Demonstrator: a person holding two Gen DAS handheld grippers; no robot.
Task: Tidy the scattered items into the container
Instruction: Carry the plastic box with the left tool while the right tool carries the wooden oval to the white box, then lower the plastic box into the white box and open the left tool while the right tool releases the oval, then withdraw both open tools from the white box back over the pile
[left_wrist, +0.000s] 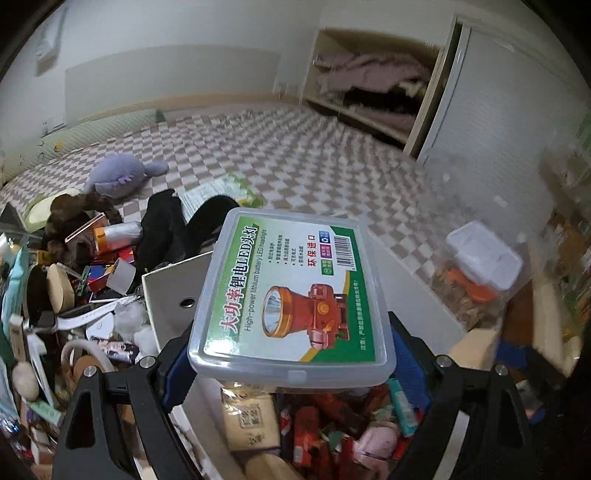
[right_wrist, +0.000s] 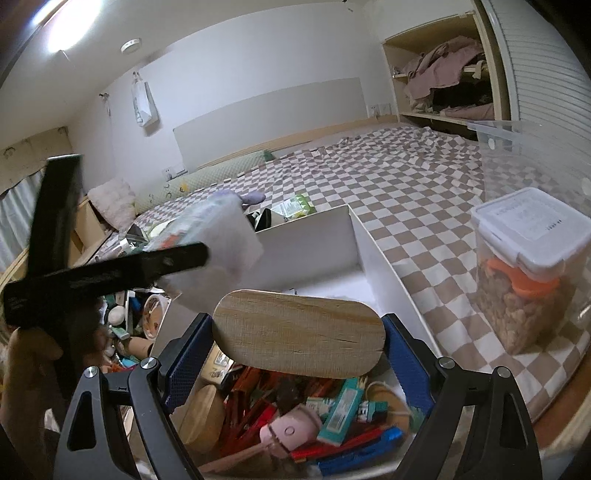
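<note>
While its blue-padded jaws press on the two long sides of a clear plastic headlamp case (left_wrist: 291, 295), the left gripper (left_wrist: 291, 347) holds that case above the white container (left_wrist: 168, 291). Its label shows an orange headlamp. Beneath it the container is partly filled with red packets, a tan box and a pink item. To the left lies a heap of scattered items (left_wrist: 74, 280) — tubes, cards, round wooden pieces. The right gripper (right_wrist: 299, 343) pinches an oval wooden board (right_wrist: 299, 334) by its ends, also over the container (right_wrist: 384, 266). Beyond both spreads a checkered bedspread (right_wrist: 388, 184), a lidded jar (right_wrist: 524, 266) standing on it to the right — a purple plush toy (left_wrist: 122, 175) lies farther back.
</note>
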